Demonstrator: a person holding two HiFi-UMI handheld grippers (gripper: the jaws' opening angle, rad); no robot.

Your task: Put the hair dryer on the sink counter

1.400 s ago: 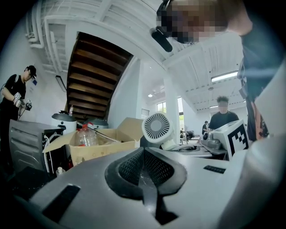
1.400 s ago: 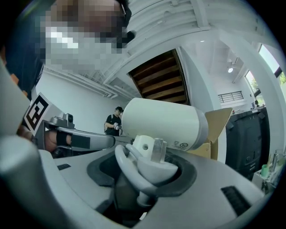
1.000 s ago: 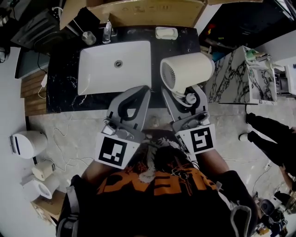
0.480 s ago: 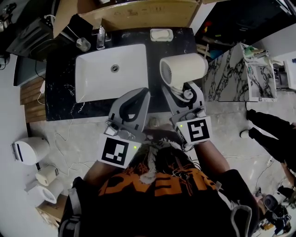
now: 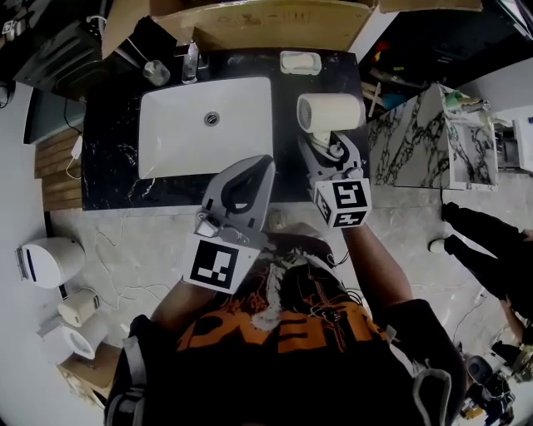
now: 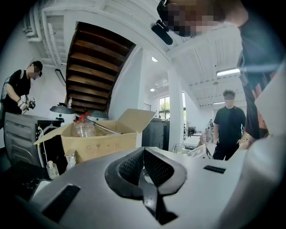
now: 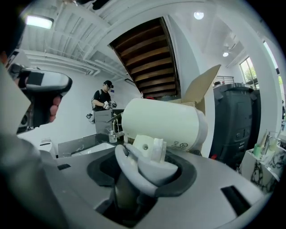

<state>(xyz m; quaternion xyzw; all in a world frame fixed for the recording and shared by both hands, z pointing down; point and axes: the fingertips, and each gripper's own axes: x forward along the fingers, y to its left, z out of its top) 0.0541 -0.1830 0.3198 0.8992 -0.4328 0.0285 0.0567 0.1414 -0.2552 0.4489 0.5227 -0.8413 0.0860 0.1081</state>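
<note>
Right gripper (image 5: pixel 330 151) is clamping the hair dryer (image 5: pixel 333 112) by its handle above the sink counter (image 5: pixel 112 141), upper centre. Next move probably calls for lowering, then releasing. Left gripper (image 5: pixel 260 166) is idling, jaws together, empty.

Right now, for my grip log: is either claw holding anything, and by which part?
The right claw holds the hair dryer by its handle, below the barrel; the left claw is shut, empty.

The black counter (image 5: pixel 108 158) is bare left of the white basin (image 5: pixel 175 141) and along its front edge. The narrow strip right of the basin lies under the hair dryer (image 5: pixel 333 112). A soap dish (image 5: pixel 300 61), bottle (image 5: pixel 191 62) and cup (image 5: pixel 155 71) line the back, with a cardboard box (image 5: pixel 275 21) behind them. A marble cabinet (image 5: pixel 408 141) stands near the right end.
</note>
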